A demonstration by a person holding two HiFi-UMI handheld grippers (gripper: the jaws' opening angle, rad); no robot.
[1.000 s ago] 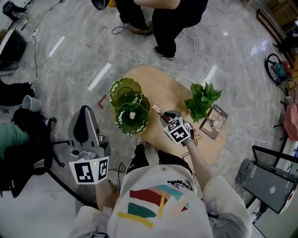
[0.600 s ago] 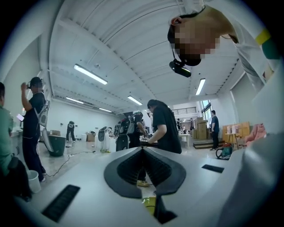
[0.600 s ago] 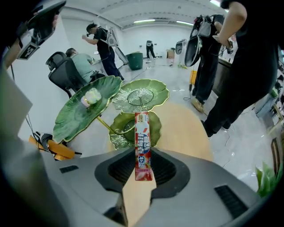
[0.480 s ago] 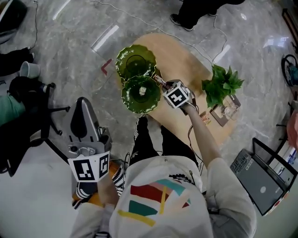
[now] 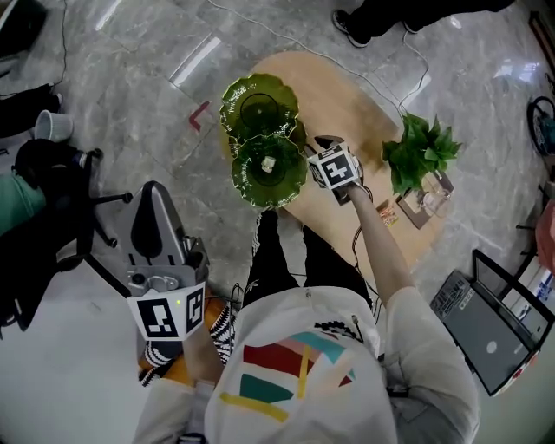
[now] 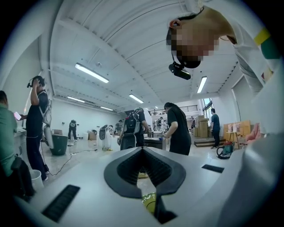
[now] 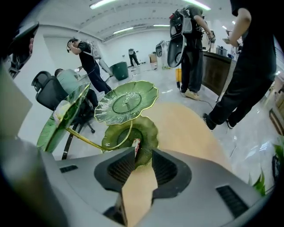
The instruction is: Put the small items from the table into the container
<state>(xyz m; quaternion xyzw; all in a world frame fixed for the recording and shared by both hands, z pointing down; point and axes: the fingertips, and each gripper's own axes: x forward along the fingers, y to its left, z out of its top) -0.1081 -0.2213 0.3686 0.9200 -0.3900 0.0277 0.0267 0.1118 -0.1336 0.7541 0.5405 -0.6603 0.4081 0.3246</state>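
Observation:
A tiered stand of green leaf-shaped glass dishes point(image 5: 258, 102) stands at the left of the round wooden table point(image 5: 364, 104). My right gripper point(image 5: 323, 141) points down beside the dishes. In the right gripper view its jaws point(image 7: 144, 150) are opening. A small red-and-white packet point(image 7: 136, 145) leans against the left jaw's tip over the lowest dish point(image 7: 146, 128), and the other jaw is clear of it. A pale item point(image 5: 270, 163) lies in the nearer dish. My left gripper point(image 5: 158, 195) hangs off the table over the floor, shut and with nothing in it point(image 6: 143, 149).
A potted plant point(image 5: 419, 152), a picture frame point(image 5: 425, 199) and a small item point(image 5: 388, 212) occupy the table's right side. An office chair point(image 5: 52, 199) is at the left, a laptop point(image 5: 486, 329) at the right. Another person's feet point(image 5: 351, 26) and cables lie beyond the table.
My right gripper has come down beside the green dishes, carrying the packet. The packet that stuck out past its tips no longer shows in the head view. My left gripper sank slightly.

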